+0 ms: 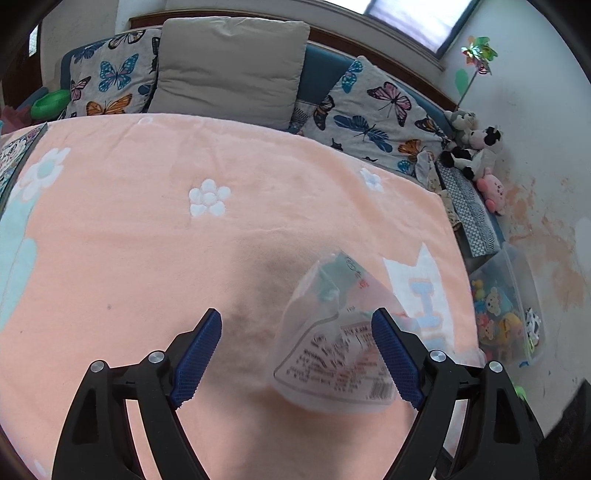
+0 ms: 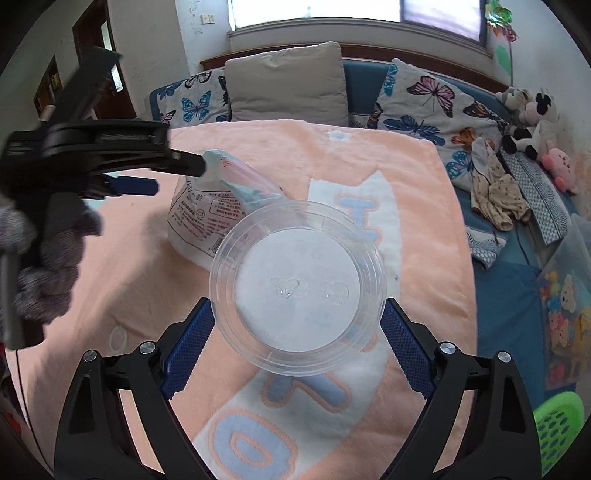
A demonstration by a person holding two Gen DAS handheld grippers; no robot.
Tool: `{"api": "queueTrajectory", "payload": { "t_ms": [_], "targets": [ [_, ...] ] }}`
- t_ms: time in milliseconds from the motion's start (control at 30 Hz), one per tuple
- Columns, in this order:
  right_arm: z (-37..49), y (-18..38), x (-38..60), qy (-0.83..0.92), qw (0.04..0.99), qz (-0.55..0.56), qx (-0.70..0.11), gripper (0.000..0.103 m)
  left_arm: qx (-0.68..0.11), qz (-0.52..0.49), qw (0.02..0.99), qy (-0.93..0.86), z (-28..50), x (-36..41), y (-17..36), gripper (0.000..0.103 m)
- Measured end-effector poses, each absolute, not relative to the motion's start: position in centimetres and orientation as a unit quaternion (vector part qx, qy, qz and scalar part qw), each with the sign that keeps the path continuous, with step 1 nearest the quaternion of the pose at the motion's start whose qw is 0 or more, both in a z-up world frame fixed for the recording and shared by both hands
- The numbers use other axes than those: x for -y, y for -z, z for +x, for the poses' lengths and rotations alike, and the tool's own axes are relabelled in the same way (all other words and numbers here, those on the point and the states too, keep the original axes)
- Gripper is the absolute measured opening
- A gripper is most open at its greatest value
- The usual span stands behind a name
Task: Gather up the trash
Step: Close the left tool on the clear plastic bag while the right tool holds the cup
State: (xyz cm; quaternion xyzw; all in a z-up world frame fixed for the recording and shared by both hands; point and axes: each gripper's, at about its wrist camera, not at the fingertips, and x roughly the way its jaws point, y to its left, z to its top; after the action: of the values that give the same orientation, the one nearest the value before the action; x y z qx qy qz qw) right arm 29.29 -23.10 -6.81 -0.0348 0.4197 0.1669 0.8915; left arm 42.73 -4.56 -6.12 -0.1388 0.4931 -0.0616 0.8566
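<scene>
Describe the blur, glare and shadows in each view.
Left wrist: the plastic bag is blurred, print smeared; a soft shadow darkens the blanket beside it. Right wrist: the left gripper is blurred, the clear lid sharp, the window blown out.
</scene>
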Motion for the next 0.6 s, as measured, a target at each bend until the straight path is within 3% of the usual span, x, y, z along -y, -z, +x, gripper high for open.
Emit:
{"api": "queueTrajectory", "payload": {
  "t_ms": [233,300,400,600],
  "targets": [
    [27.3,6.4,24.0,-0.168,0.892,-0.035,-0.417,0.090,-0.502,-0.167,0.845,0.070,43.4,4.2,7.8,0.064],
    [26.6,6.3,24.4,-0.167,0.893,-0.035,-0.417,0.090,-0.505,-0.180,0.841,0.076,43.4,4.0,8.1,0.048],
    [25.6,6.1,24.8,-0.163,0.894,-0.032,-0.416,0.090,-0.504,-0.201,0.835,0.086,42.8,3.6,8.2,0.033],
    [22.9,5.2,26.2,-0.152,0.899,-0.016,-0.411,0.090,-0.483,-0.189,0.850,0.094,40.3,3.6,6.3,0.017]
  ]
}}
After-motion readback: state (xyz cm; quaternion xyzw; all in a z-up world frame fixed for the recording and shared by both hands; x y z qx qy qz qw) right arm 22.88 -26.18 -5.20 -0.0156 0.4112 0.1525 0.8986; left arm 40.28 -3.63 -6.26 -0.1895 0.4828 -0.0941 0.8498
